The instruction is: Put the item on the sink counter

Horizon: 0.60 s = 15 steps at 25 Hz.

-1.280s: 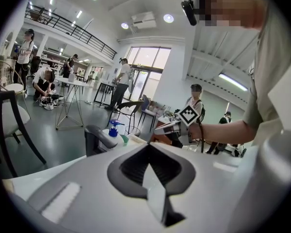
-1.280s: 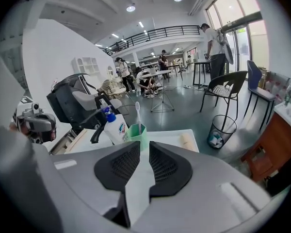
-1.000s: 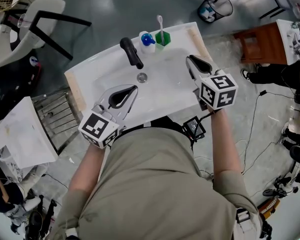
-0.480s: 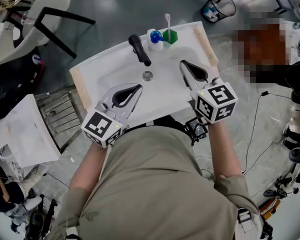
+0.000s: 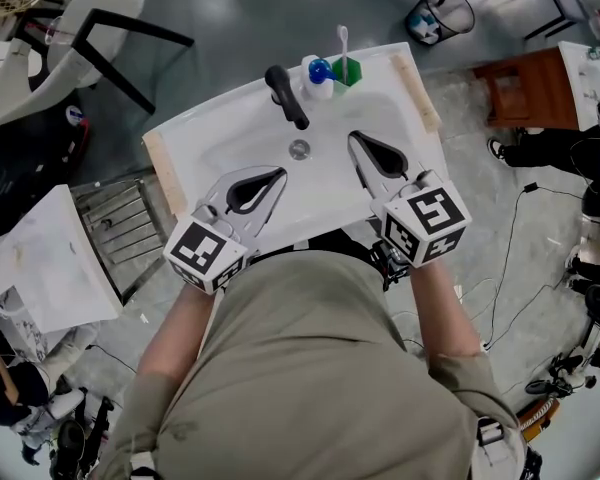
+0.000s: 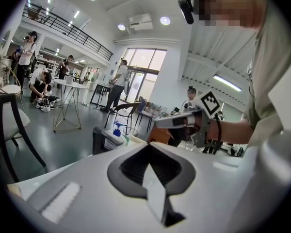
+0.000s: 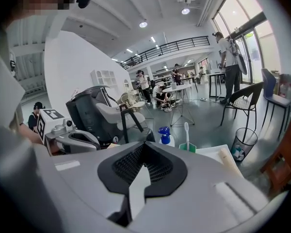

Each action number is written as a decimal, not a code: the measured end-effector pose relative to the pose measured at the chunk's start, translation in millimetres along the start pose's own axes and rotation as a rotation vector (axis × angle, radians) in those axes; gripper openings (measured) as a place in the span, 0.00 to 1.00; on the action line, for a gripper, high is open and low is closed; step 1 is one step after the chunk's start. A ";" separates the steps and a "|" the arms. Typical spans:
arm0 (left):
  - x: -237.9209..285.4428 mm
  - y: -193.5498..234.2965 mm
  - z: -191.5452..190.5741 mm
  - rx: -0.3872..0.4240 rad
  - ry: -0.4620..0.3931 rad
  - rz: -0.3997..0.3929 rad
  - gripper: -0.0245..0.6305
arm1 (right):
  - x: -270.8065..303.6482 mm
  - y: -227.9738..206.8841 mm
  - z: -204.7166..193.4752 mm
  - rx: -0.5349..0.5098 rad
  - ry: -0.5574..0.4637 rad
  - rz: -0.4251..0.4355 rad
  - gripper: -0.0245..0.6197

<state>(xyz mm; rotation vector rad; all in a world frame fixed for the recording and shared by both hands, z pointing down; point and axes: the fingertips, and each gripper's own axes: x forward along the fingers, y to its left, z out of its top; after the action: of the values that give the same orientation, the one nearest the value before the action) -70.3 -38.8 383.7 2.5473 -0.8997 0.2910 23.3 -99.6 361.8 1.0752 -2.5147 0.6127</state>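
A white sink (image 5: 210, 133) stands below me with a black faucet (image 5: 286, 96) at its back rim. Beside the faucet on the counter are a blue-capped bottle (image 5: 319, 72) and a green cup (image 5: 348, 71) holding a white toothbrush (image 5: 343, 40). My left gripper (image 5: 276, 175) hovers over the basin's front left, shut and empty. My right gripper (image 5: 354, 139) is over the basin's right half, near the drain (image 5: 299, 149), also shut with nothing between its jaws. In the right gripper view the bottle (image 7: 165, 135) and toothbrush (image 7: 186, 131) lie ahead, beyond the jaw tips.
A wire waste bin (image 5: 437, 12) and a wooden stool (image 5: 525, 86) stand to the right of the sink. A black-framed chair (image 5: 100, 33) is at the left, with a metal rack (image 5: 115, 230) and a white table (image 5: 40, 268) nearer. Cables run over the floor at the right.
My right gripper has moved left, from the sink's right rim to over the basin by the drain. The left gripper has hardly moved.
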 end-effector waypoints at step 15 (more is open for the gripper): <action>-0.5 -1.5 2.5 0.005 -0.004 -0.010 0.05 | 2.6 20.2 -3.0 0.012 -0.018 0.041 0.05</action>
<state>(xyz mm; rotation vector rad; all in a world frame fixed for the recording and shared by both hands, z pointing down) -69.5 -38.6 380.9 2.5569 -0.8891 0.2850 7.0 -87.1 360.4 1.0403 -2.5570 0.6323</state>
